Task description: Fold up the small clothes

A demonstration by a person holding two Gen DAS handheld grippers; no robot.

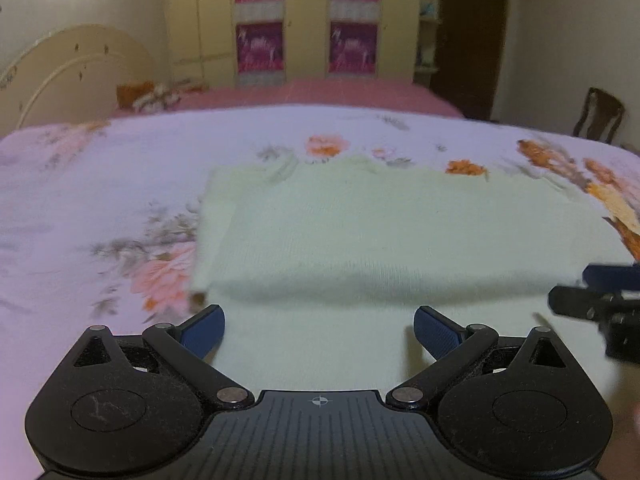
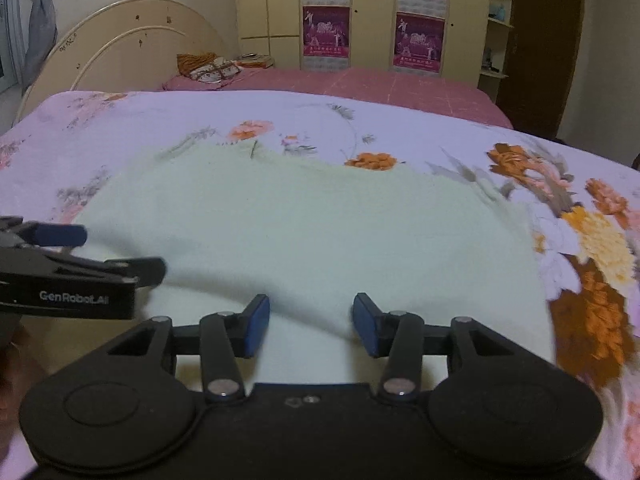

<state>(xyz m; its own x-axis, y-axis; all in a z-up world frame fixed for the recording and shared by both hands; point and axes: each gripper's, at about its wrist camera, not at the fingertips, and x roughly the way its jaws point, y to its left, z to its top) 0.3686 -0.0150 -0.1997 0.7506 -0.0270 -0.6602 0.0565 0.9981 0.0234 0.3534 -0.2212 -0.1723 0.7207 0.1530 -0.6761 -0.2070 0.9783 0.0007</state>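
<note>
Pale green garment (image 1: 380, 240) lying flat on the floral sheet (image 1: 100, 184), one fold already in it, folded edge running across just ahead of both grippers. Left edge of the garment doubled over, a narrow band showing along that side.

Left gripper (image 1: 319, 330) low over the near part of the garment, jaws spread wide, blue pads (image 1: 204, 334) well apart, nothing pinched between them. Cloth under the gap, not gripped.

Right gripper (image 2: 311, 326) also over the garment's near part, jaws parted about halfway, blue fingertips (image 2: 256, 326) either side of a soft ridge of cloth. Whether the pads press on that ridge: cannot tell, though a gap seems to show on both sides.

From the right wrist view, left gripper (image 2: 120, 254) coming in beside the garment's left edge, seen side-on. From the left wrist view, right gripper (image 1: 592, 300) poking in by the garment's right edge.

Beyond the garment: pink bedspread (image 2: 360, 82), curved headboard (image 2: 128, 40), wardrobe (image 2: 372, 12) with magenta posters.
</note>
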